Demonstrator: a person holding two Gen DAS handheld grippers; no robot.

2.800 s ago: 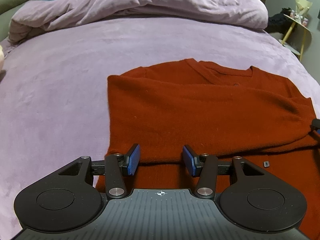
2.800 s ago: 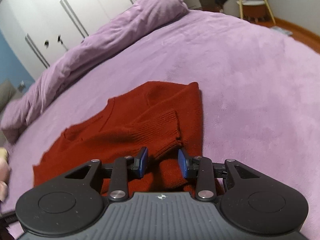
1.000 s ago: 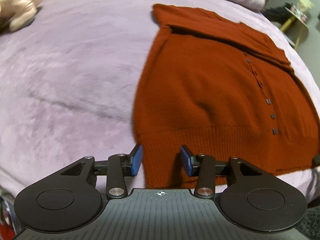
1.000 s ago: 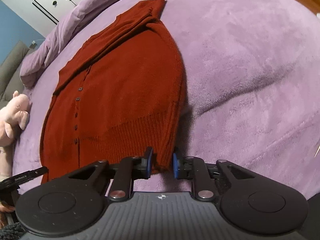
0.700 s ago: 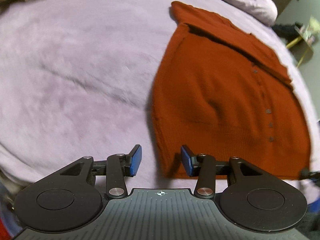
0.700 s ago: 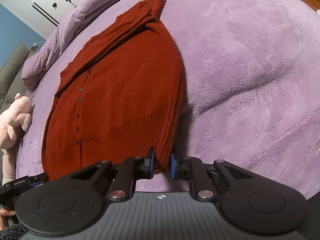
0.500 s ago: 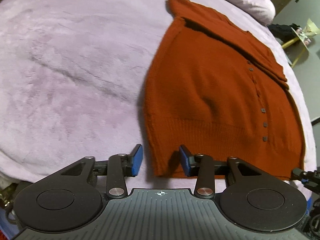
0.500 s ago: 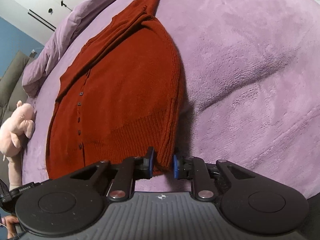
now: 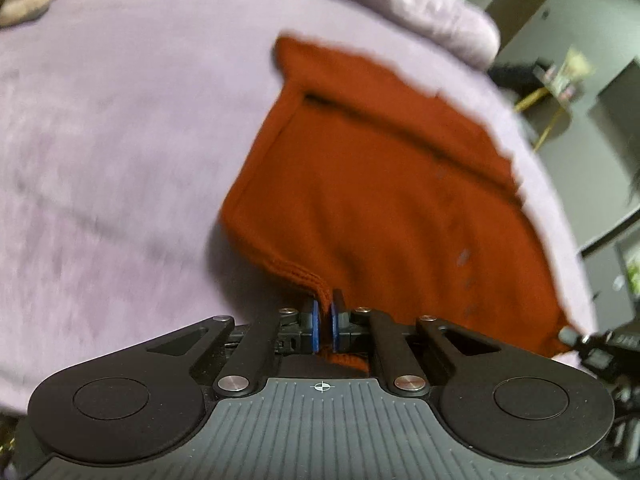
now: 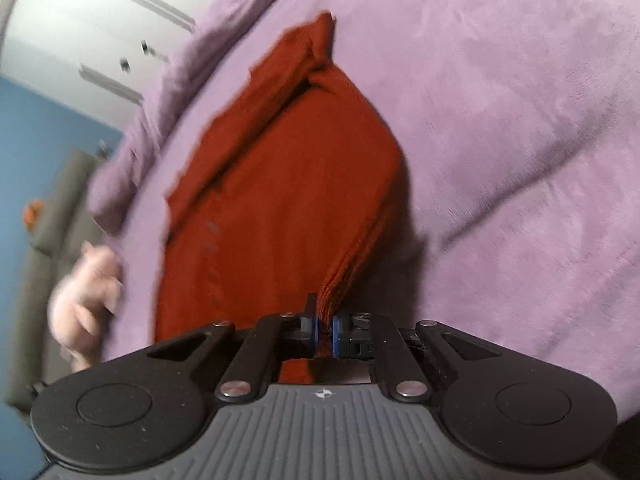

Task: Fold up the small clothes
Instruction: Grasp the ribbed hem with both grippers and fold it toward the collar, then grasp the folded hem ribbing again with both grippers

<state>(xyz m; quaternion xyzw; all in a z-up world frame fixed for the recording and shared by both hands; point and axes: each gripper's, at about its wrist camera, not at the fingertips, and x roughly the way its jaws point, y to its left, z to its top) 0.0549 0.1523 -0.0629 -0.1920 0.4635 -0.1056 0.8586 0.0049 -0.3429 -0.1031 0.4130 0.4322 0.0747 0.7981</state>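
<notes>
The left gripper (image 9: 324, 316) is clamped on the near left hem corner of the rust-red cardigan (image 9: 384, 200), with the knit pinched between its blue pads. The right gripper (image 10: 325, 330) is clamped on the opposite near hem corner, where the ribbed edge bunches upward into the jaws. From both grippers the cardigan extends forward across the purple bed cover (image 10: 500, 120), with its folded collar end farthest away. A rolled duvet (image 9: 400, 4) lies beyond the collar end. A pink plush toy (image 10: 86, 292) sits left of the cardigan, apart from it. Bare bed cover lies left of the left gripper and right of the right gripper. Both views are motion-blurred.
</notes>
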